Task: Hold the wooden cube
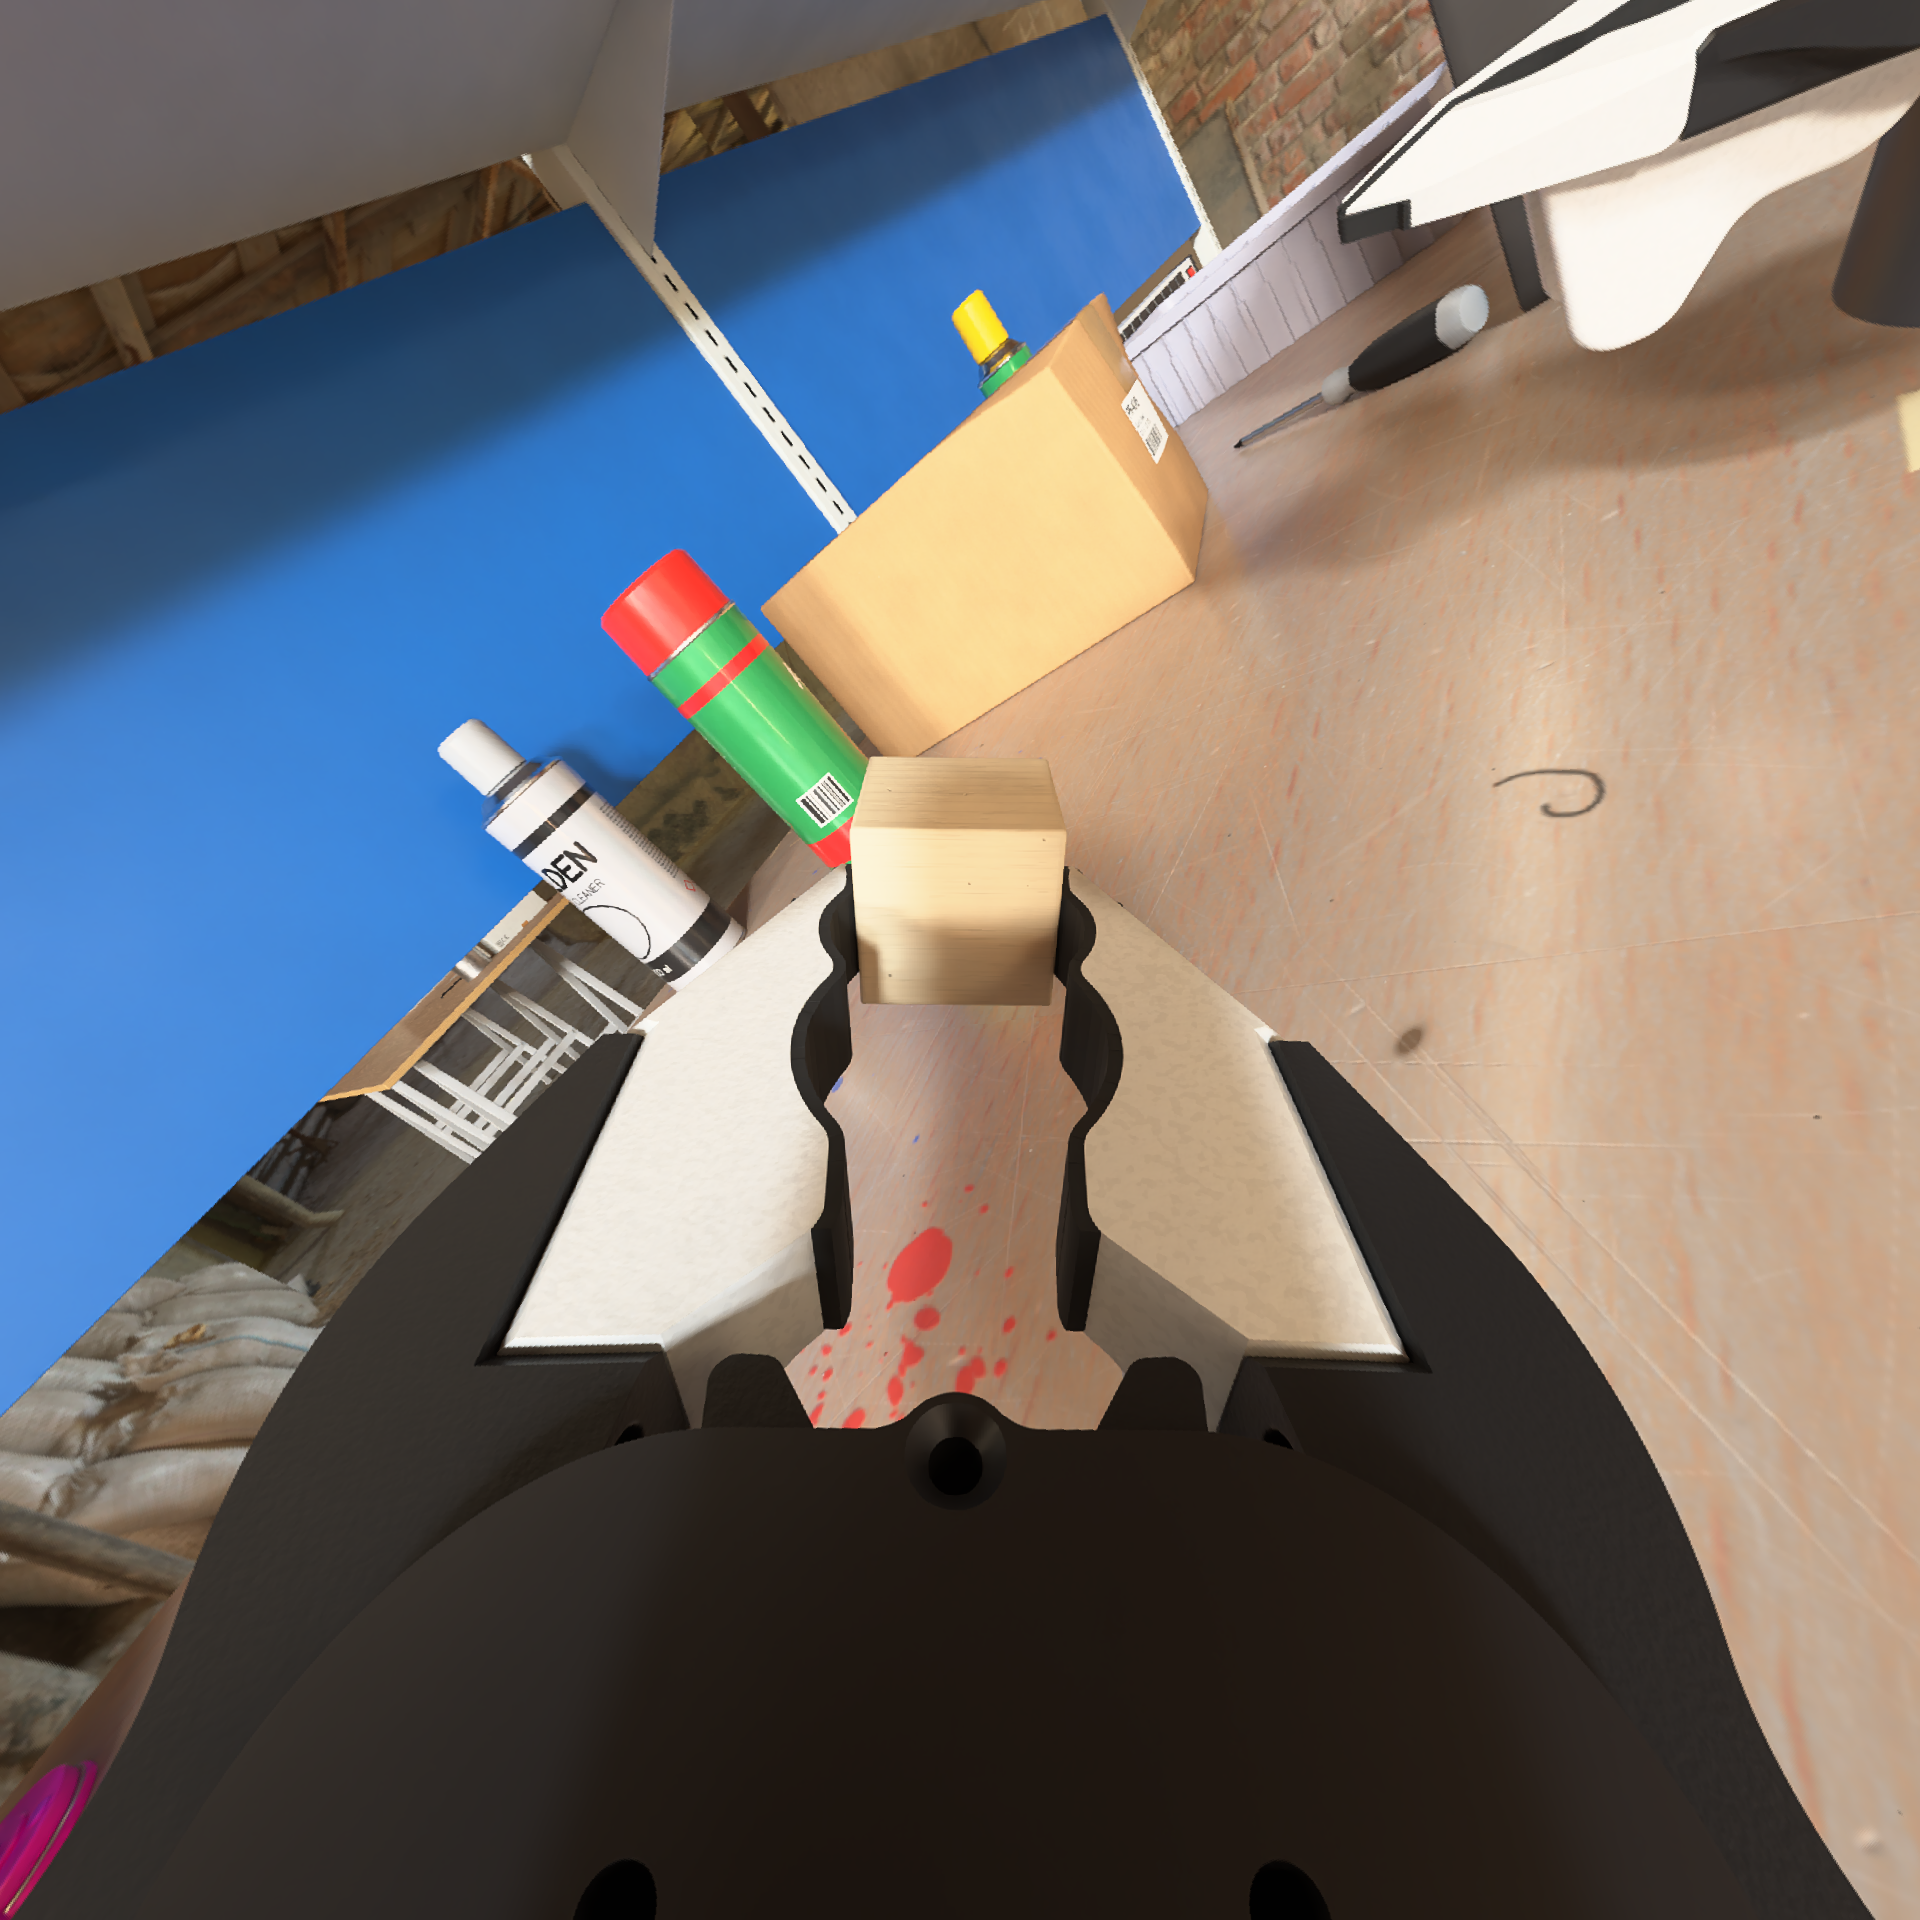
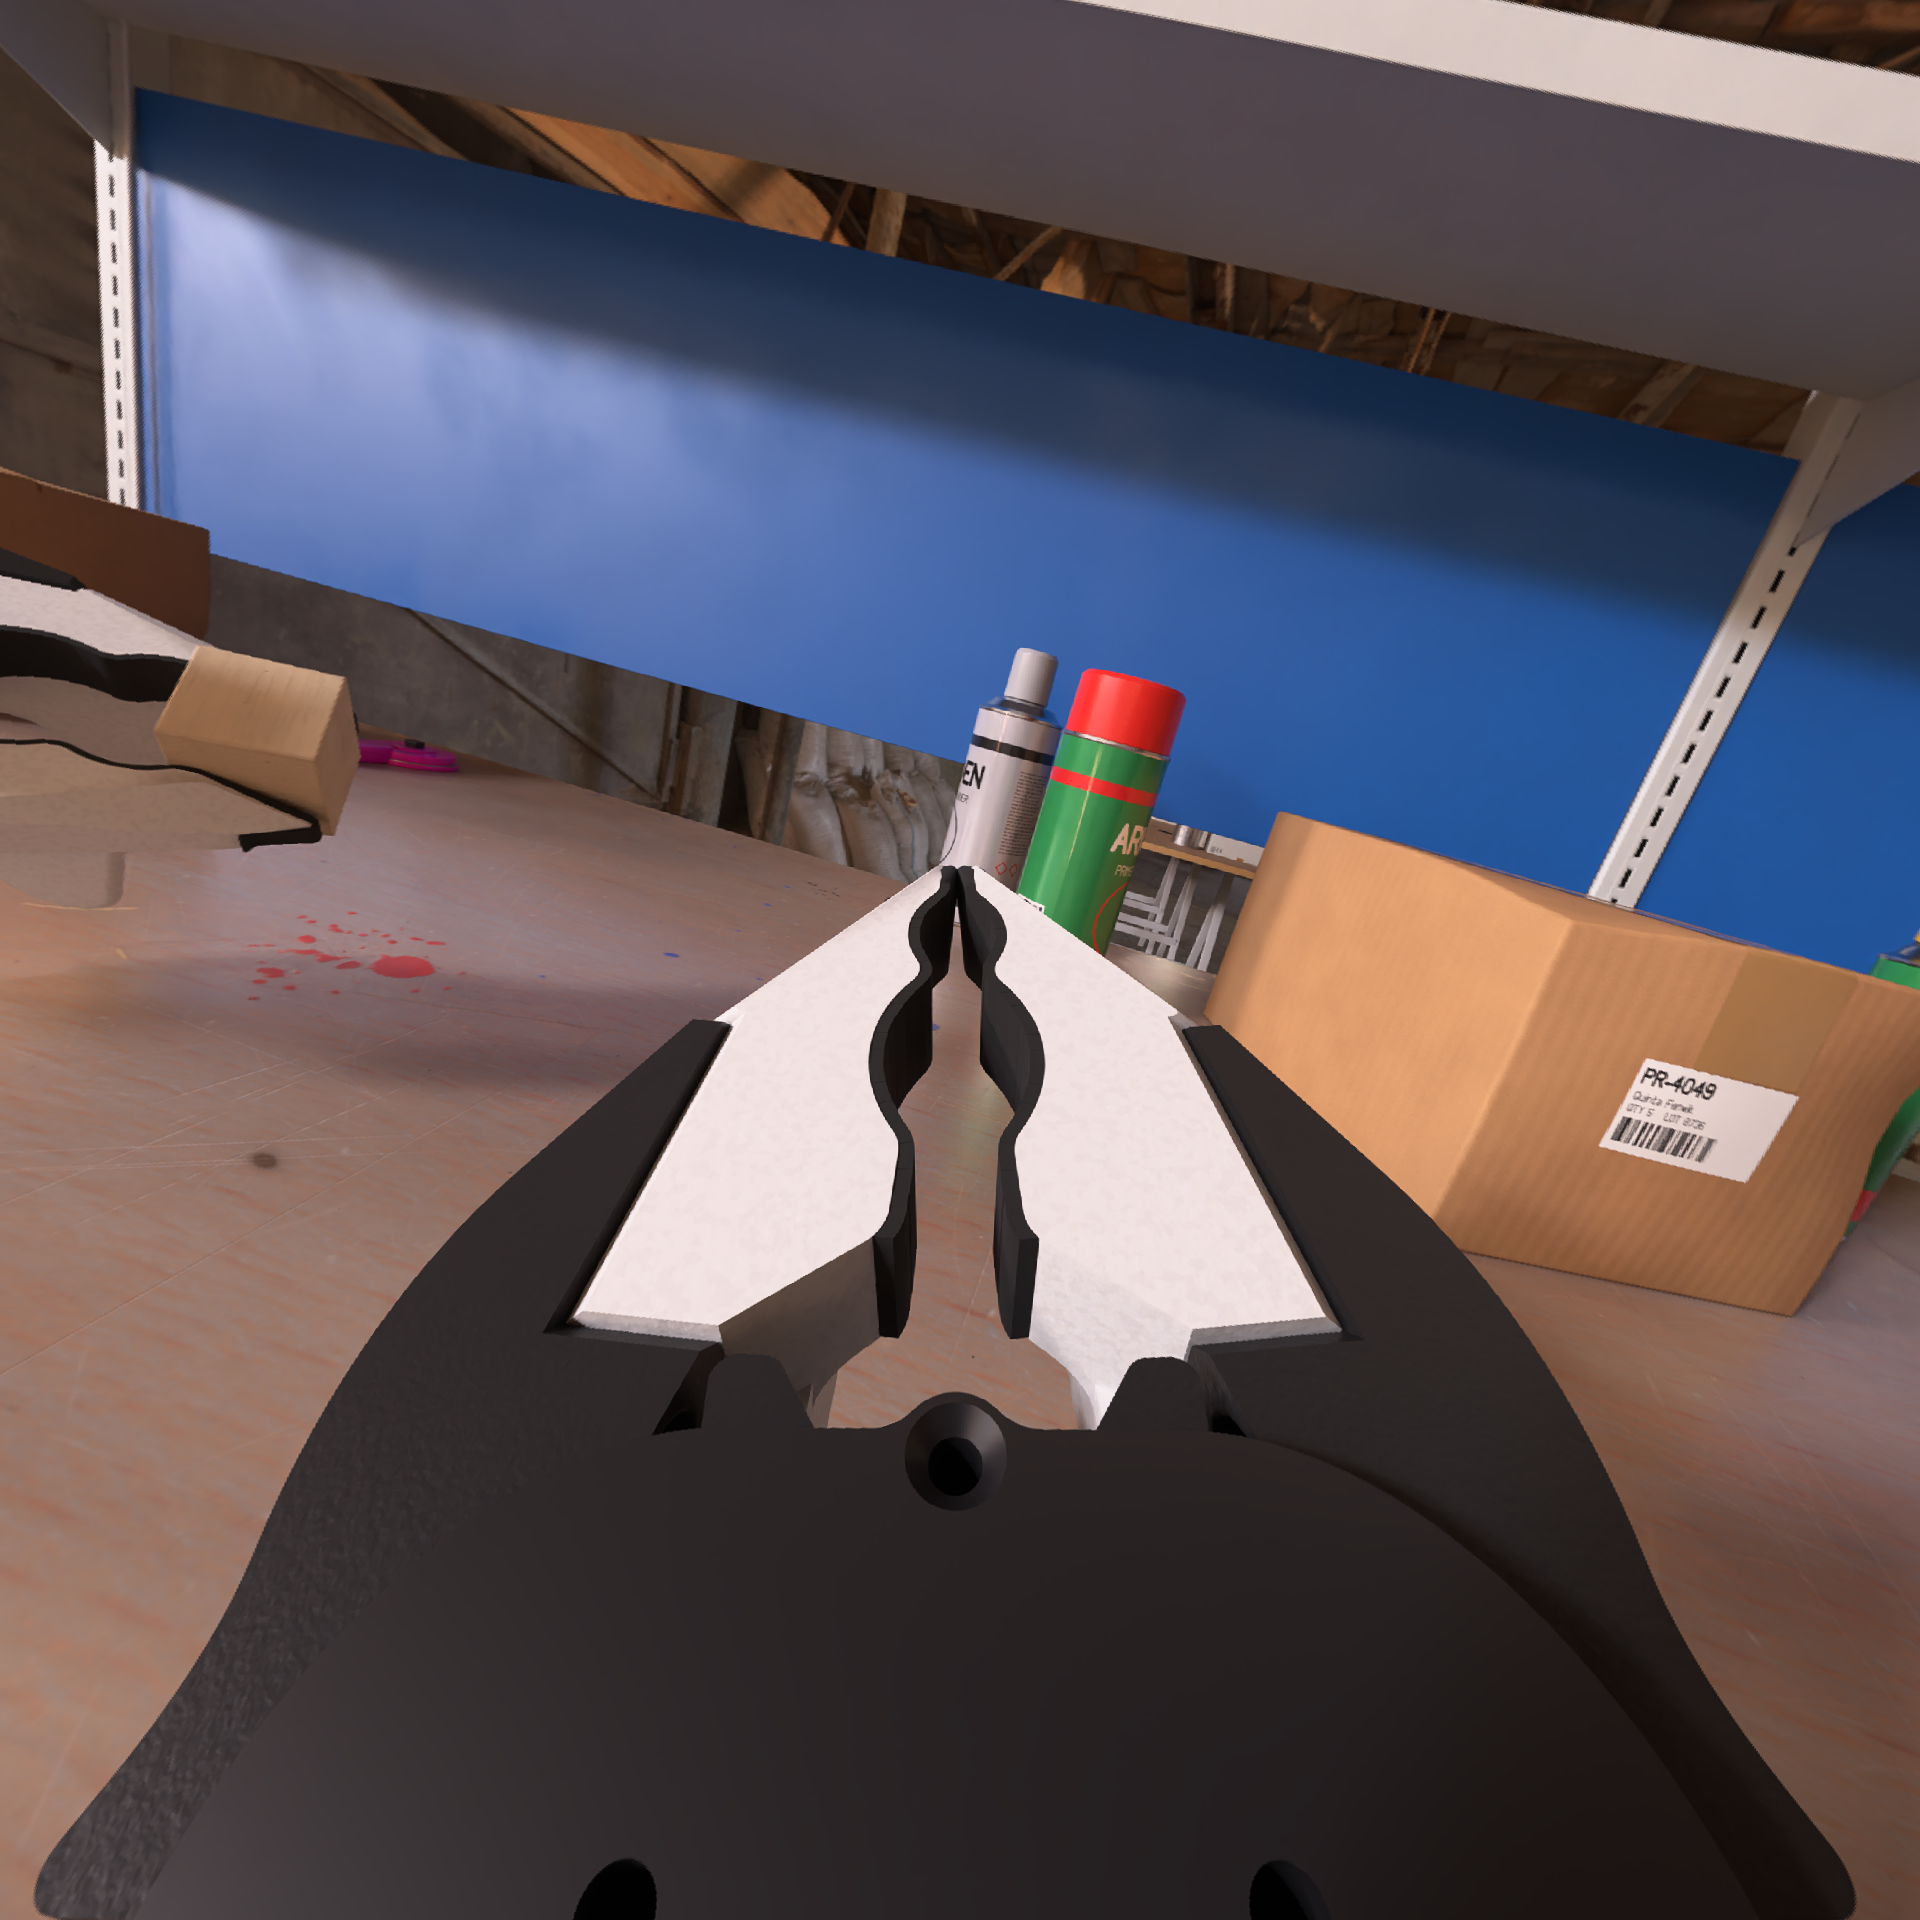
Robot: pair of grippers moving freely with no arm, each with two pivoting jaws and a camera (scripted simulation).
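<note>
Two grippers in play: the left gripper [image 1: 957, 914] has its jaws spread to cube width and clamped on the wooden cube [image 1: 957, 904], black pads pressing the cube's two opposite side faces near the fingertips; the right gripper [image 2: 957, 878] has its tips pinched together on nothing. Cube sits at 12 o'clock in the left wrist view, lifted clear of the wooden tabletop [image 1: 1455, 935]; in the right wrist view it shows at about 9 o'clock, out at the end of the other gripper, with bare table and red paint splatter [image 2: 400, 966] below it (so it looks airborne, not resting). Step in hand, as I judge it: just keep the hold. To do it well: keep squeeze steady, no twisting, keep the pads flat on the faces, since the grip is only at the tips and a smooth block could slide forward if pressure eases. Keep the cube away from the green spray can [image 1: 748, 707] at 11 o'clock and the cardboard box [image 1: 997, 540] behind it; the white spray can [image 1: 592, 852] is further off at 10. Right gripper should stay out of the way. Cube look: pale light wood, fine straight grain, crisp edges, faces plain and unmarked, lower front face in shadow. Screwdriver [image 1: 1392, 353] lies on the table at 1 o'clock, well apart.
</note>
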